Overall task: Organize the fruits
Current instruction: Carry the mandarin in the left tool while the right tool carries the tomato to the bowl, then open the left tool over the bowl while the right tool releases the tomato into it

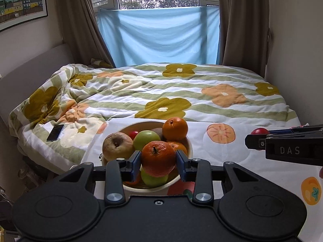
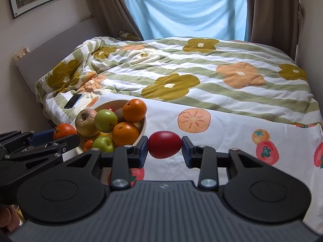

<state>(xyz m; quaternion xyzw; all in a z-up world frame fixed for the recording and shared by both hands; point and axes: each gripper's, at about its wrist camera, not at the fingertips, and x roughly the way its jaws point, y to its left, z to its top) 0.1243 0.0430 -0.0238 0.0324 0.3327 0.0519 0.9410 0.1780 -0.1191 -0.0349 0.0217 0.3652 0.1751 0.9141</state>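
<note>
A cream bowl (image 1: pixel 188 144) heaped with fruit stands on a fruit-print cloth (image 1: pixel 238 157); it holds a brownish apple (image 1: pixel 116 146), green apples (image 1: pixel 145 139) and an orange (image 1: pixel 175 128). My left gripper (image 1: pixel 158 161) is shut on a tangerine (image 1: pixel 158 158), lifted above the bowl's near side. My right gripper (image 2: pixel 164 148) is shut on a red oval fruit (image 2: pixel 164 144) held over the cloth to the right of the bowl (image 2: pixel 143 126). The left gripper's fingers (image 2: pixel 43 136) with the tangerine (image 2: pixel 64 131) show at the left of the right wrist view.
A bed with a flowered quilt (image 1: pixel 181 92) lies behind the cloth. A dark phone (image 1: pixel 55 132) rests on the quilt left of the bowl. Curtains and a blue sheet (image 1: pixel 159 36) hang at the window. A wall stands close on the right.
</note>
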